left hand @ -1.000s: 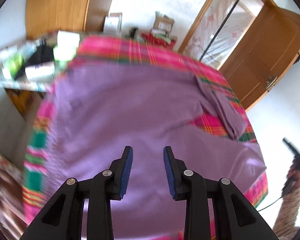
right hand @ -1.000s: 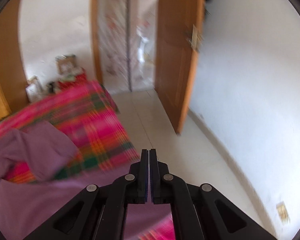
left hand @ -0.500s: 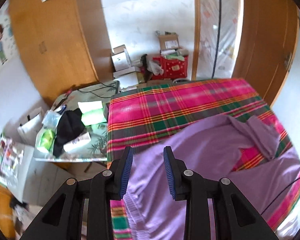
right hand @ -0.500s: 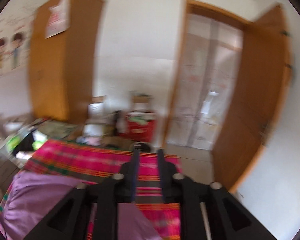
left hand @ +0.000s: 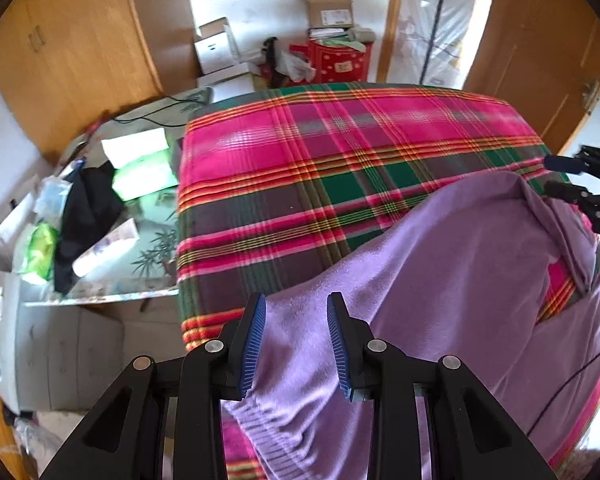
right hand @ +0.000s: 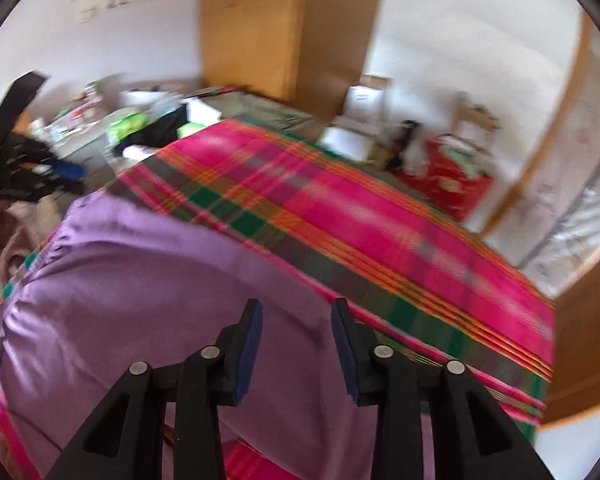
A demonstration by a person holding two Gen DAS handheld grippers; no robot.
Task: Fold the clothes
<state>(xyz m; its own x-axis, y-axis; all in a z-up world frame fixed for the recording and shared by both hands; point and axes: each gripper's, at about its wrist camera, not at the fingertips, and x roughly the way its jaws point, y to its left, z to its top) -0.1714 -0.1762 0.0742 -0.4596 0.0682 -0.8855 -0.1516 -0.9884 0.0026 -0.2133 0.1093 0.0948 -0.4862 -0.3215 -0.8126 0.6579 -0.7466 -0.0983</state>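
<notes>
On the plaid bedspread (left hand: 300, 152) we see the purple garment (left hand: 440, 272) spread across the near part of the bed, its elastic, gathered waistband end (left hand: 276, 420) lying at the bed's near-left corner. From there its long axis runs up and to the right in the left wrist view, toward a folded-over flap (left hand: 564, 224) at the far right.

The left gripper (left hand: 296, 340) stands directly over the waistband end, jaws parted to a middling gap, with cloth showing between the blue pads (left hand: 254, 340) but not pinched by them. The right gripper (right hand: 296, 348) hangs above the opposite stretch of the same garment (right hand: 140, 300), close to where purple meets plaid; its jaws have just been opening and now stand moderately apart, with nothing gripped. In the left wrist view the right gripper appears at the right edge, just beside the flap.

We judge that each hand is nearer to its own end of the garment, so that the two grippers straddle the long axis. The next grasp would therefore turn on closing downward on the edge beneath each. The right wrist view is blurred, so we cannot tell which seam lies there.
</notes>
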